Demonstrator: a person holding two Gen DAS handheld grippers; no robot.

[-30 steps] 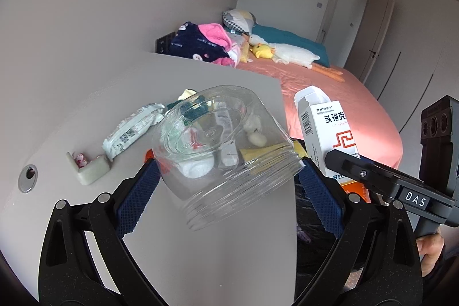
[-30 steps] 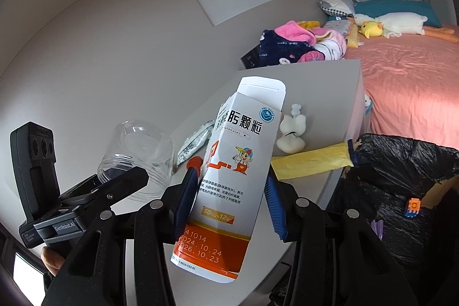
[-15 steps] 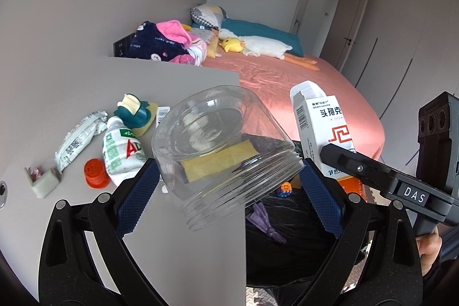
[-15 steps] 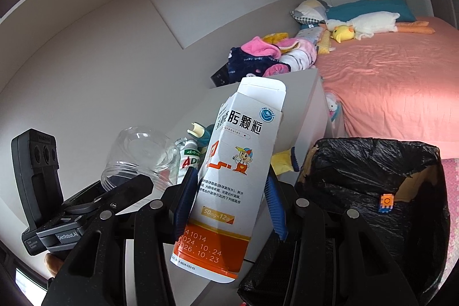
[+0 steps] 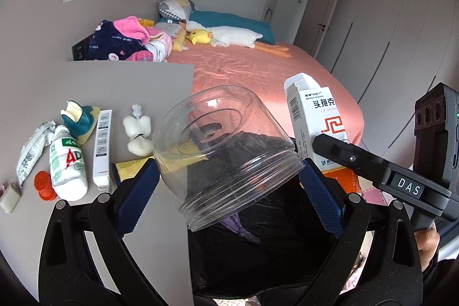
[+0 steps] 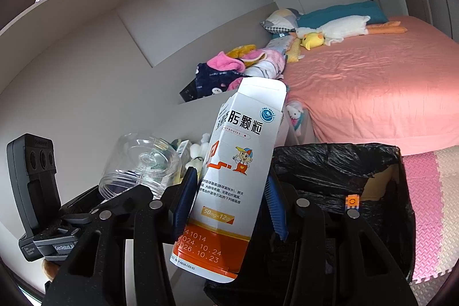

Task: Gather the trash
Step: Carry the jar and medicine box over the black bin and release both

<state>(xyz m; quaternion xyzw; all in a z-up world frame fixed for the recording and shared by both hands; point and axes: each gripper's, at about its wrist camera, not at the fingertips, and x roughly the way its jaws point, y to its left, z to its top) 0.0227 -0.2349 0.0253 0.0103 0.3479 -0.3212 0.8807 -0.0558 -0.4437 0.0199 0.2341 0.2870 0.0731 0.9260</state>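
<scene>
Left gripper (image 5: 229, 179), seen from its own camera: both blue pads are pressed against a clear plastic jar (image 5: 226, 151), held tilted with its threaded mouth toward the camera. The jar hangs over the black trash bag (image 5: 258, 254), just past the edge of the grey table (image 5: 123, 88).

Right gripper (image 6: 228, 200), seen from its own camera: the pads are clamped on the sides of a white-and-orange medicine box (image 6: 232, 177) (top flap open, dates printed near the bottom). The box stands nearly upright, at the near rim of the bag (image 6: 338, 162).

On the table: a small white bottle (image 5: 67, 162) lying beside an orange cap (image 5: 44, 185), a slim white box (image 5: 102, 145), a wrapper (image 5: 31, 148). Behind: a bed (image 5: 258, 70) with pink sheet.
</scene>
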